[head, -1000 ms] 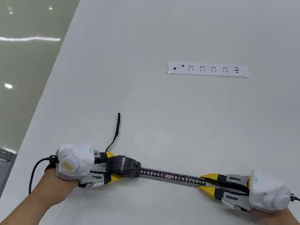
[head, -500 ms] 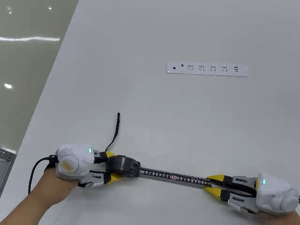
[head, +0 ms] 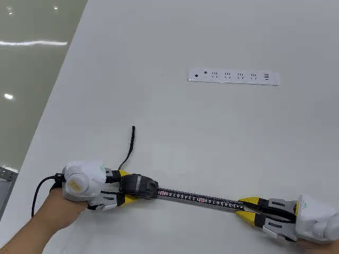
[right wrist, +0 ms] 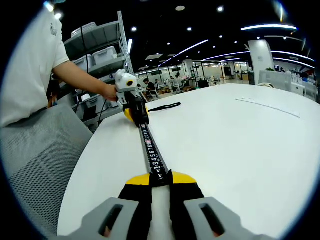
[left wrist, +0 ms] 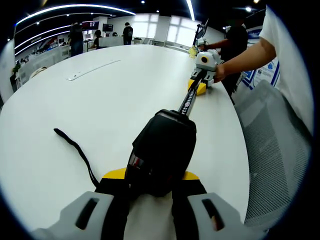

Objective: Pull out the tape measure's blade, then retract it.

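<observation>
A broad, matte white table [head: 212, 137] runs through an open office with shelving and ceiling strip lights, its surface smooth and nearly bare. The left gripper [head: 127, 188], a white plastic shell with yellow-tipped jaws, is clenched around the tape measure's case [head: 139, 187], a chunky, rounded black body that looks rubber-coated and sits on the table at the near edge. Out from the case, toward the person's right, stretches the blade [head: 196, 198], a narrow, dark, stiff strip printed with pale numerals. It lies straight and low over the table. At its far end from the case, the right gripper [head: 246, 208] is pinched shut on the blade's tip. I judge the pull-out largely made, with a good length showing, and the retraction not yet done. A thin black wrist strap [head: 131, 143] trails limp from the case, away from the person. Well beyond the case lies a flat white power strip [head: 233, 76].
</observation>
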The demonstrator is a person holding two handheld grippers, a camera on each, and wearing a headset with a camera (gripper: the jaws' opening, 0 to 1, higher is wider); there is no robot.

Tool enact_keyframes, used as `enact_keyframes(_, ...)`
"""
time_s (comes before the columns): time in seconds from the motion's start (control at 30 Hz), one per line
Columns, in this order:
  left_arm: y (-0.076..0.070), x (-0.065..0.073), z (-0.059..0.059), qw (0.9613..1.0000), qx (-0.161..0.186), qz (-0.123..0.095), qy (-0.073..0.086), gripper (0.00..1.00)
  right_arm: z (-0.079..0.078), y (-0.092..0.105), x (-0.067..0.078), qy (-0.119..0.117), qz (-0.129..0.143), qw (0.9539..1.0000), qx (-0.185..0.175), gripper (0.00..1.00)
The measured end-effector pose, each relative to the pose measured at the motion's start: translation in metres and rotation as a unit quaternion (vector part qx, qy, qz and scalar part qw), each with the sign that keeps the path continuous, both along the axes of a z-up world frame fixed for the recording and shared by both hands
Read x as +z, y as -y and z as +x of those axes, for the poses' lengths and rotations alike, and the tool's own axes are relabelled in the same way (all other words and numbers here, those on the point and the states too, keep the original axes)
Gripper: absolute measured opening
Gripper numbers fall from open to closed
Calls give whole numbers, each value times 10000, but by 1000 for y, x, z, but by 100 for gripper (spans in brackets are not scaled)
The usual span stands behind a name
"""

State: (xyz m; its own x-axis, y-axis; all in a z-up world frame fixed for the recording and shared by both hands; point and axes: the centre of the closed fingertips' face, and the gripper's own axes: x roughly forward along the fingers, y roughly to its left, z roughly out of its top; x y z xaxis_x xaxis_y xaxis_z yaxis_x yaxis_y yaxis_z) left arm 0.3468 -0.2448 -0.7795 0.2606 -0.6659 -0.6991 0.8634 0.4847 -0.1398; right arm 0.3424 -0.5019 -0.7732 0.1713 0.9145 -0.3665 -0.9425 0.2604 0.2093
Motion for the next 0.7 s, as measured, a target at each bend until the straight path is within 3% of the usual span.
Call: enact_keyframes(0.7,0,0,0,10000,1,-3,-3,29,0,20,-2,-40,-32,9999,-144,10)
